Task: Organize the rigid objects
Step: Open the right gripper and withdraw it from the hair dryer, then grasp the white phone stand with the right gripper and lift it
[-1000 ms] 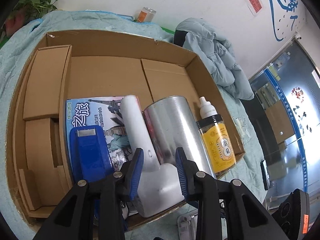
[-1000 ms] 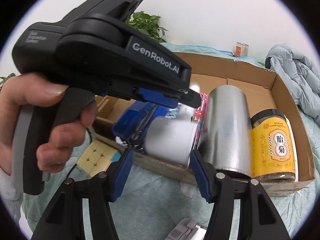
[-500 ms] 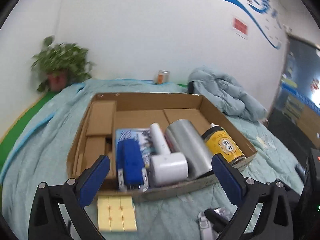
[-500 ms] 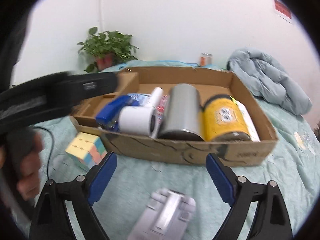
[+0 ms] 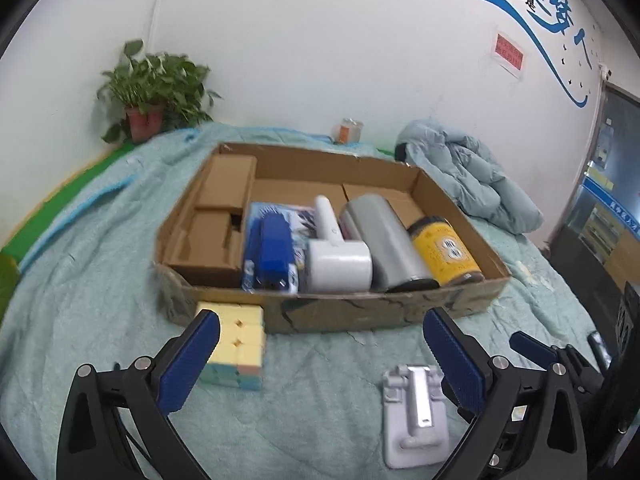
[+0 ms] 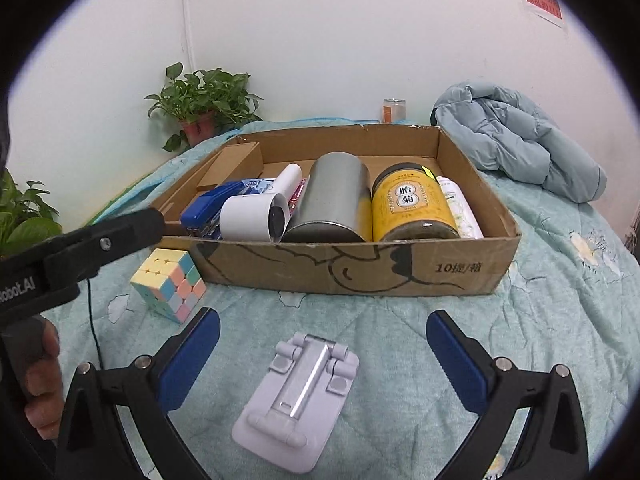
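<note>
Evidently a fresh pick is being set up — both the left gripper (image 5: 320,344) and the right gripper (image 6: 323,340), jaws just spread and empty, are held before the cardboard box (image 6: 360,268); the phone stand (image 6: 298,396) in front of it is best closed on next, or the cube (image 6: 170,282).

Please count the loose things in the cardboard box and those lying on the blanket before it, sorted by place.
In the cardboard box: 6 (booklet, blue stapler, white device, steel cylinder, yellow jar, white bottle)
On the blanket: 2 (cube, folded stand)
Total: 8

left gripper (image 5: 320,354) fingers spread, empty | cube (image 5: 236,344) beside cardboard box (image 5: 360,314) | stand (image 5: 414,414) on blanket
</note>
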`<state>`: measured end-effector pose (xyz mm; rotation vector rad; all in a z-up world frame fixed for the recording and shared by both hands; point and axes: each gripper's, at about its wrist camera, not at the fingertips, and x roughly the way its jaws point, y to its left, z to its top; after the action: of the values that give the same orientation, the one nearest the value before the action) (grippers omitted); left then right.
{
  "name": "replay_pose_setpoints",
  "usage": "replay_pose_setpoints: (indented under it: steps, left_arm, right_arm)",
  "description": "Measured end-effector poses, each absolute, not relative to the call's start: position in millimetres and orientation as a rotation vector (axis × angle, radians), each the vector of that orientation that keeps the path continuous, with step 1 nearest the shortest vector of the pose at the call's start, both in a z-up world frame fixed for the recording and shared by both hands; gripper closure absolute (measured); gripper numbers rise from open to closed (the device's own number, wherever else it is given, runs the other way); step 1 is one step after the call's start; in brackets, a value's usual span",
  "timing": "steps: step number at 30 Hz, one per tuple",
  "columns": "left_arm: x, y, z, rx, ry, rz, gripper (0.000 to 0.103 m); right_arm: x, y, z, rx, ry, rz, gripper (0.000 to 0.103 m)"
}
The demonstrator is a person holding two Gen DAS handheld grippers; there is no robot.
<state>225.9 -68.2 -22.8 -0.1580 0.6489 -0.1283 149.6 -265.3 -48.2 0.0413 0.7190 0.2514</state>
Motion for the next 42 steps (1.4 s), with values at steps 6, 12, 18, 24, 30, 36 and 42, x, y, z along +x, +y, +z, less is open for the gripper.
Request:
replay_pose_setpoints:
  steps: [6, 12, 18, 24, 30, 36, 42]
  left_arm:
    - [239.8, -81.1, -51.1, -0.195, 0.799, -0.24, 0.001]
    - [257.3, -104.4, -92.2, -0.334, 1.033, -0.454, 0.008]
    - [259.0, -131.8, -129.1, -0.416, 1.194, -0.568, 0.02]
    - [249.8, -148.1, -135.2, -0.512, 1.23, -0.734, 0.029]
    - [235.4, -144.2, -128.9, -0.43, 1.147, -0.604, 0.031]
    - [229.1, -129.4, -127.2, -0.41, 1.102, -0.512, 0.029]
    - [226.9, -137.1, -132.4, -0.416, 1.096, -0.529, 0.03]
  right_arm:
    - [142.1, -283.0, -57.4, 0.057, 0.761, 0.25, 0.0]
    - [137.2, -292.0, -77.6, 0.122, 0.854, 0.325, 0.0]
    - [123.4, -290.7, -93.6, 0.137, 0.93, 0.423, 0.0]
    - [116.8, -292.7, -95.5, 0.1, 0.942, 0.45, 0.0]
    - [124.7, -288.1, -105.8, 0.033, 0.985, 0.45, 0.001]
    - [143.9, -272.7, -119.6, -0.124, 1.038, 0.405, 0.004]
    - [141.3, -272.2, -116.7, -0.08, 1.032, 0.361, 0.033]
